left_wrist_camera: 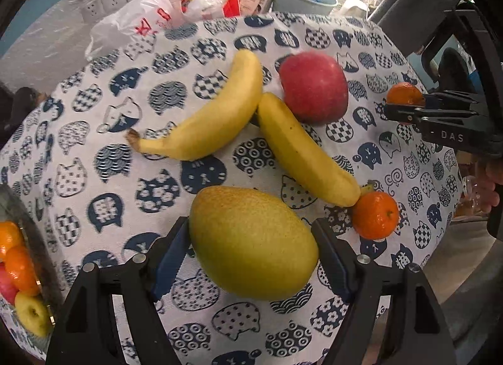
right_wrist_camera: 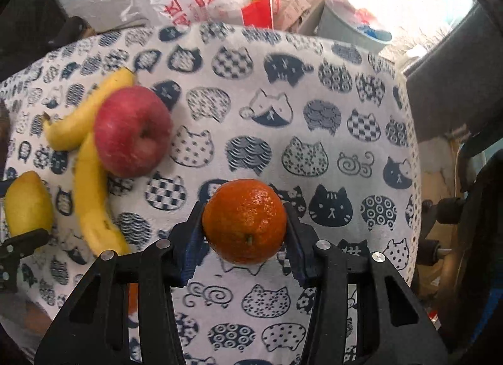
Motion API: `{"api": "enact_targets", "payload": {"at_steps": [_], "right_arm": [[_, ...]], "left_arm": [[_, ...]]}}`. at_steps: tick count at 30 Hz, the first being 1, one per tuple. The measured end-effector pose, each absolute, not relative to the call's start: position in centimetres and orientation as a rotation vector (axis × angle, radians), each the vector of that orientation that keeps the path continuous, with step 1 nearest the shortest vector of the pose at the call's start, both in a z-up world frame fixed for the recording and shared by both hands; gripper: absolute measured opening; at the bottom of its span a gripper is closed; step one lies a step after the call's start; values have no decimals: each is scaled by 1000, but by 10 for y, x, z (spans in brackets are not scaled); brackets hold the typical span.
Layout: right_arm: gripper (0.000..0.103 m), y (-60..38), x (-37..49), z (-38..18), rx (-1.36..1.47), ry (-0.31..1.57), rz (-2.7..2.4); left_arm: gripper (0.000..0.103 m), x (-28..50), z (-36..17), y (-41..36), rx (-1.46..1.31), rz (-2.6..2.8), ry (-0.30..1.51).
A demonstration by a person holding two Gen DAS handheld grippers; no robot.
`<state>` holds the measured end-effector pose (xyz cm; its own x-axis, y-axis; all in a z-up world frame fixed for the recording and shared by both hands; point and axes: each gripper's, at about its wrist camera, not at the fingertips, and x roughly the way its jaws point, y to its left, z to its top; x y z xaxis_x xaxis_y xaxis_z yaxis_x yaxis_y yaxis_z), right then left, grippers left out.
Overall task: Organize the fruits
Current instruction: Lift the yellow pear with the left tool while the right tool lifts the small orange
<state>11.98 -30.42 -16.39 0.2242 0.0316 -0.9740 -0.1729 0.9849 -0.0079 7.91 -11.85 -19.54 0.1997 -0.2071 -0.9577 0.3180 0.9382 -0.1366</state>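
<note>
My left gripper (left_wrist_camera: 251,239) is shut on a yellow-green pear (left_wrist_camera: 251,242) held between its blue pads over the cat-print cloth. My right gripper (right_wrist_camera: 245,223) is shut on an orange (right_wrist_camera: 244,221); it shows at the right of the left wrist view (left_wrist_camera: 405,103), with the orange (left_wrist_camera: 404,93) in it. On the cloth lie two bananas (left_wrist_camera: 213,116) (left_wrist_camera: 301,151), a red apple (left_wrist_camera: 314,86) and a second orange (left_wrist_camera: 375,215). In the right wrist view the apple (right_wrist_camera: 133,135), a banana (right_wrist_camera: 92,198) and the pear (right_wrist_camera: 28,203) sit at the left.
A container (left_wrist_camera: 34,233) at the left edge holds oranges, a red fruit and a yellow apple (left_wrist_camera: 33,314). Beyond the table's far edge are a white plastic bag (left_wrist_camera: 138,19), a red bag (left_wrist_camera: 231,4) and a grey tub (left_wrist_camera: 301,0). A dark chair back (left_wrist_camera: 418,12) stands at the right.
</note>
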Motion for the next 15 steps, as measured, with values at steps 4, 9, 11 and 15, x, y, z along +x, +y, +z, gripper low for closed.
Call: {"api": "enact_targets", "payload": {"at_steps": [4,9,11,15], "right_arm": [[46,-290,116,-144,-119,1303,160],[46,-273,114,-118,-121,1252,200],[46,-264,114,-109,-126,1235,215],[46,-244,110,-90,-132,1205,263]], "left_arm": [[79,75,-180,-108,109,-349,1270],[79,68,-162,-88,92,-327,1230],[79,65,-155,-80,88,-314,1215],[79,60,-143,-61,79,-285,1189]]}}
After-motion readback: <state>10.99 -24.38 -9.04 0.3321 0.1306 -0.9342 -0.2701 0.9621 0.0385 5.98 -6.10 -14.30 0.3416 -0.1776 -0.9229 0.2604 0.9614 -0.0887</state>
